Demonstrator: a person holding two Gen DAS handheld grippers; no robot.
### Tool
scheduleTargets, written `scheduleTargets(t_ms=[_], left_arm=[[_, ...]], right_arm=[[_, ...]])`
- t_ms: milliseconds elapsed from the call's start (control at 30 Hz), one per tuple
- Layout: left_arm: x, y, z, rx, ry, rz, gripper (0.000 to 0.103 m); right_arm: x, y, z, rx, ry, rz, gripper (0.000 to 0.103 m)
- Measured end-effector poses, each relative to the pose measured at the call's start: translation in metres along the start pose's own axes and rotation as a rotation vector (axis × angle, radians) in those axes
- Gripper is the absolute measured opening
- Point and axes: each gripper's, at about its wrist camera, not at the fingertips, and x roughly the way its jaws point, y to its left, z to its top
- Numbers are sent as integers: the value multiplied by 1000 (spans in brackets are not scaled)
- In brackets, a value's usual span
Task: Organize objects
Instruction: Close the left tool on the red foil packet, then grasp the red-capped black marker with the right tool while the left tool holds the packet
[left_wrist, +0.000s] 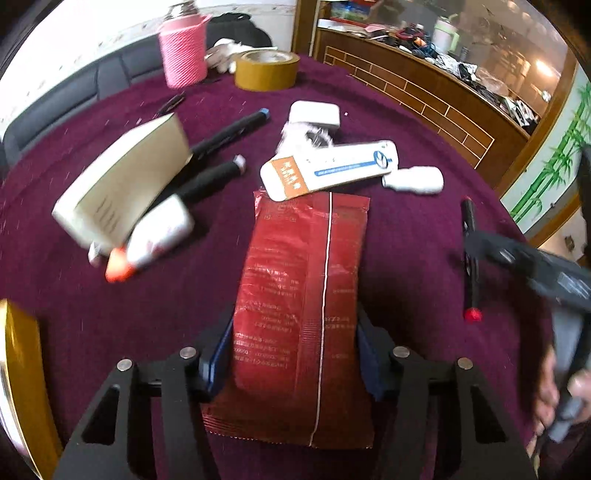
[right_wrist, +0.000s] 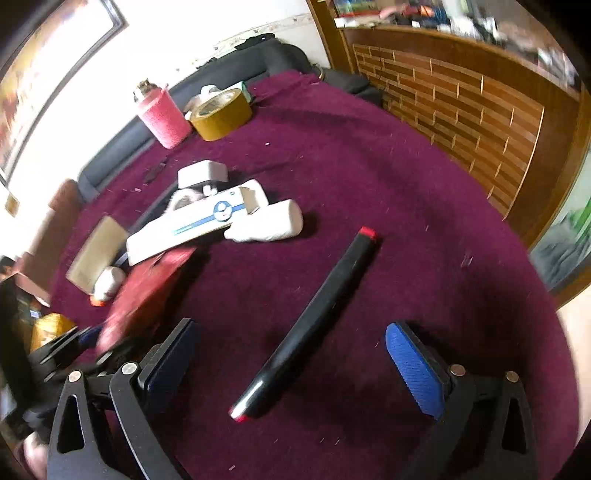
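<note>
We hold the red packet (left_wrist: 303, 295) in the left tongs (left_wrist: 295, 360) while the right tongs (right_wrist: 295, 363) stand spread over a black marker (right_wrist: 314, 317).

We see the packet's long axis running straight away from us toward the desk's (left_wrist: 406, 229) middle, blue pads clenched on its sides, its far end just beside the white box (left_wrist: 332, 168). Between our released right pads, the red-capped marker lies on the desk near its right edge, slanting from near-left to far-right.
</note>
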Motion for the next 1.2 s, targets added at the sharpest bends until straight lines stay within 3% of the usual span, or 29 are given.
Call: scheduleTargets(t_ms=[67, 233, 333, 400, 533, 633, 867, 1200], left_arm=[[-2, 1, -4, -14, 6, 4, 58], [7, -9, 3, -12, -13, 50, 63], [6, -14, -1, 4, -39, 72, 59], [2, -10, -4, -14, -46, 40, 53], [-16, -1, -15, -64, -66, 2, 50], [-32, 3, -26, -93, -94, -11, 50], [-71, 14, -53, -168, -169, -43, 50], [-140, 46, -103, -270, -305, 8, 50]], right_arm=[[8, 7, 3, -35, 3, -60, 99], [30, 28, 3, -150, -13, -212, 79], [28, 32, 0, -182, -50, -203, 56], [24, 34, -2, -198, -53, -189, 23], [17, 27, -6, -168, -46, -125, 16], [10, 17, -10, -104, -36, -24, 16], [-16, 8, -25, -42, -38, 99, 16], [-67, 63, -43, -149, -99, 245, 16]])
